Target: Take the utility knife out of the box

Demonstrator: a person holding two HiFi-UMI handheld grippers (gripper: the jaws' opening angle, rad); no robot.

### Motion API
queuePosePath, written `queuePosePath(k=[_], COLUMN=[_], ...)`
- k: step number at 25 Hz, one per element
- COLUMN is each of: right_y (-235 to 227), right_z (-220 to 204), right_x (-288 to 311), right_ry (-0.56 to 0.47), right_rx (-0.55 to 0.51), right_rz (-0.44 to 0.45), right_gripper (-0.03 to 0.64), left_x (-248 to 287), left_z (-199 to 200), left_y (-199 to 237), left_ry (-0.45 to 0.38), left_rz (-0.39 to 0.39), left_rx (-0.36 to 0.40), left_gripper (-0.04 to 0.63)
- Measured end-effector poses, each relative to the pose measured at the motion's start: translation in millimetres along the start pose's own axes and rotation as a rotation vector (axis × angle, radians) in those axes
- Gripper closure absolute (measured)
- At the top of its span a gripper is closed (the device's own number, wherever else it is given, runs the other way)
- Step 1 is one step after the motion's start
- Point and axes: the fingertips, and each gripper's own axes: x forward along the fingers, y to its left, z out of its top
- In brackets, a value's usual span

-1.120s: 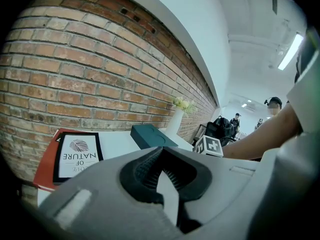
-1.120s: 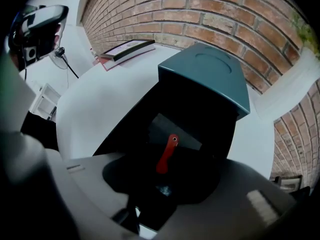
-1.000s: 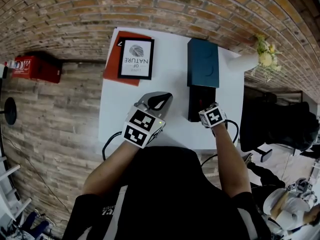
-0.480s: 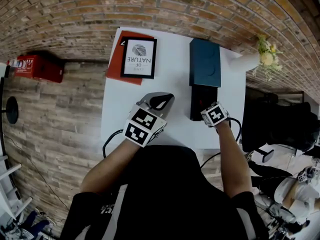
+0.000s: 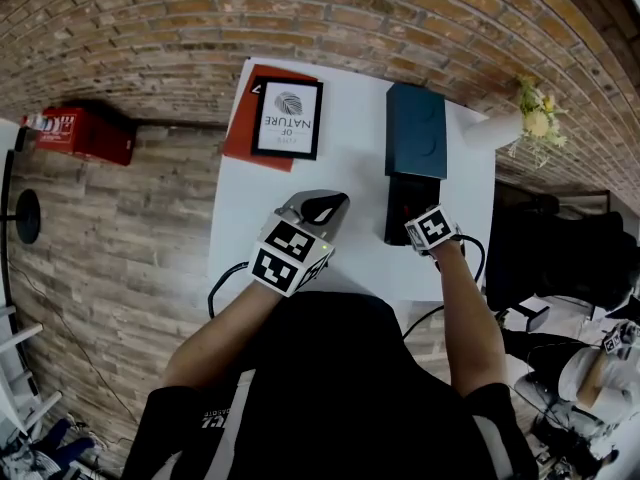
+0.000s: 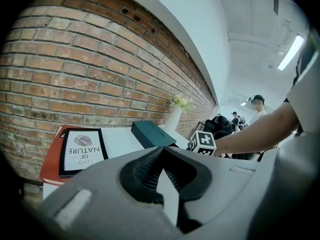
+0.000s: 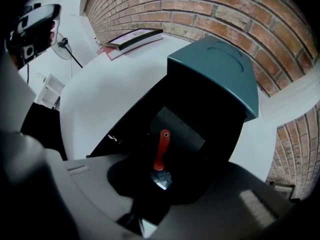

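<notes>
Little has shifted since the earlier frame except the right gripper (image 7: 160, 180); its jaws have just been closing, and they now stand about half shut with the utility knife (image 7: 161, 151) between them, the pads seemingly pressing on its metal end while the red handle runs away beyond the tips; the hand itself is in the same spot, pointing straight down into the near end of the open black box (image 5: 405, 193), where it already was; the whole table (image 5: 250, 218) only sits a touch lower in the head view, which reads as the head moving and not the things. The knife is therefore not yet out, lying on the dark floor of the box directly under the gripper; coming in from above makes sense, since the box walls rule out a sideways approach; the teal lid (image 5: 416, 130) lies beyond the box, clear of the path upward. The left gripper (image 5: 338, 198) is parked over bare table well to the left of the box, tips together and holding nothing, likely just kept out of the way; a framed print (image 5: 288, 118) lies farther off ahead of it.
</notes>
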Motion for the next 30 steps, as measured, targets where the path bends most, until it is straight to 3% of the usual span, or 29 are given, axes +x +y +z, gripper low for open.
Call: queuePosePath(k=[12, 18, 21, 30], right_y=[-5, 2, 8, 14], right_z=[-7, 0, -22, -15], right_x=[-4, 1, -2, 0], right_ry=[0.123, 0.069, 0.161, 0.024], right_rx=[-0.101, -0.142, -0.098, -0.19], right_rz=[-0.08, -0.062, -0.049, -0.007], right_gripper=[0.538, 0.545, 0.549, 0.561], left_x=[-13, -20, -23, -16], left_z=[-3, -7, -7, -11], left_y=[8, 10, 9, 13], left_ry=[-0.027, -0.034, -0.034, -0.031], left_rz=[0.03, 0.029, 0.023, 0.074], left_rx=[-0.037, -0.043, -0.033, -0.068], left_gripper=[0.589, 0.589, 0.588, 0.589])
